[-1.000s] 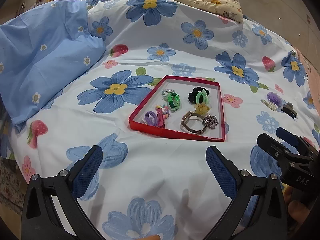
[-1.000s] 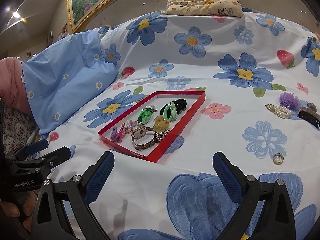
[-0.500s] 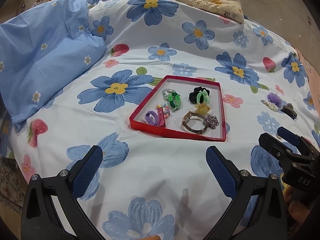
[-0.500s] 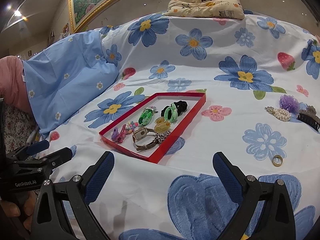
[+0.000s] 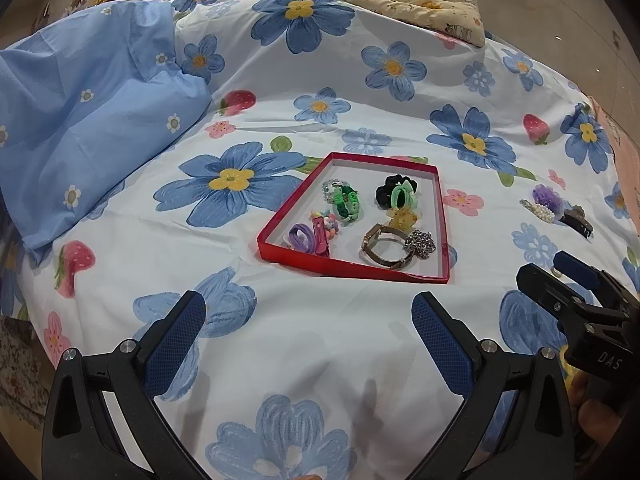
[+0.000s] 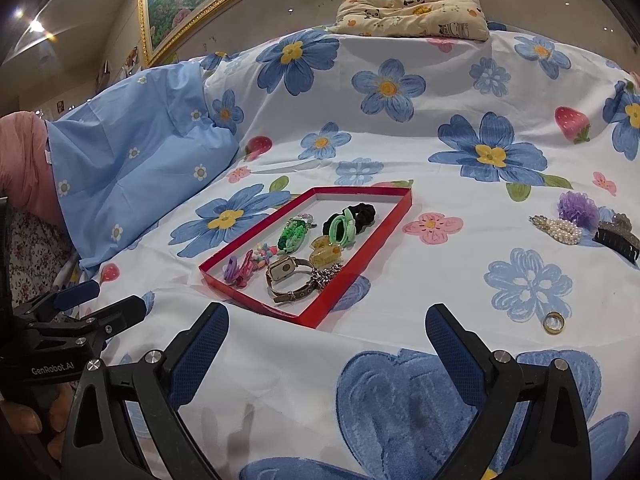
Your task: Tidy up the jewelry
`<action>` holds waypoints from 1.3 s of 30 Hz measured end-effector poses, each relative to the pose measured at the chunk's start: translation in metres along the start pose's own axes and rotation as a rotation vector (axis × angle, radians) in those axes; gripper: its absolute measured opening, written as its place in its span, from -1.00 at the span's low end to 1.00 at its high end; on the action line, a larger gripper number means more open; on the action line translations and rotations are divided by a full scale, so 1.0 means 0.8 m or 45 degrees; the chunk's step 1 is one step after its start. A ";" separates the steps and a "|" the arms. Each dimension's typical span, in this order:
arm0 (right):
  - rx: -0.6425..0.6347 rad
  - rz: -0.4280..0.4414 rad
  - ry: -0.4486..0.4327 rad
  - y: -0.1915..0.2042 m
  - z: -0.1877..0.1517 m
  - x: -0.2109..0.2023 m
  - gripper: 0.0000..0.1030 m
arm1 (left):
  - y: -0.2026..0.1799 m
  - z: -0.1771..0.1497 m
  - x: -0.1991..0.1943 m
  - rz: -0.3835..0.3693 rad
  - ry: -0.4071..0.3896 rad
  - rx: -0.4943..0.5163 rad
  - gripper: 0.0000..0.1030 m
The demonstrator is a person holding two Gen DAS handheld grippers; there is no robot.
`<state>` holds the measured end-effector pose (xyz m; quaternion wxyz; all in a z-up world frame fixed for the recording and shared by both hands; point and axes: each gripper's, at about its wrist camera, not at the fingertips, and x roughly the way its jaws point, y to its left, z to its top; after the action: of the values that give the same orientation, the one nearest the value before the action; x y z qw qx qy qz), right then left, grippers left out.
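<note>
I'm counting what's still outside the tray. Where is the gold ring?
In the right wrist view the gold ring lies on the bedsheet, right of the red tray, just beyond the right gripper.

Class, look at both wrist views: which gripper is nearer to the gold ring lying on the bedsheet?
Right. The right gripper hovers open just short of the gold ring, which lies off its right finger. The left gripper sits farther left, facing the red tray.
</note>
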<state>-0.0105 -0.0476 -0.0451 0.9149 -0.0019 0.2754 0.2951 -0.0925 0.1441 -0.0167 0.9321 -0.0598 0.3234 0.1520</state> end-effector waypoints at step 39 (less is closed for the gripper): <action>0.007 0.007 -0.003 0.000 0.004 -0.002 0.94 | 0.000 -0.002 0.006 0.001 0.005 -0.005 1.00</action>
<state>-0.0097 -0.0476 -0.0414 0.9144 0.0018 0.2750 0.2970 -0.0897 0.1446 -0.0209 0.9312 -0.0617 0.3251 0.1529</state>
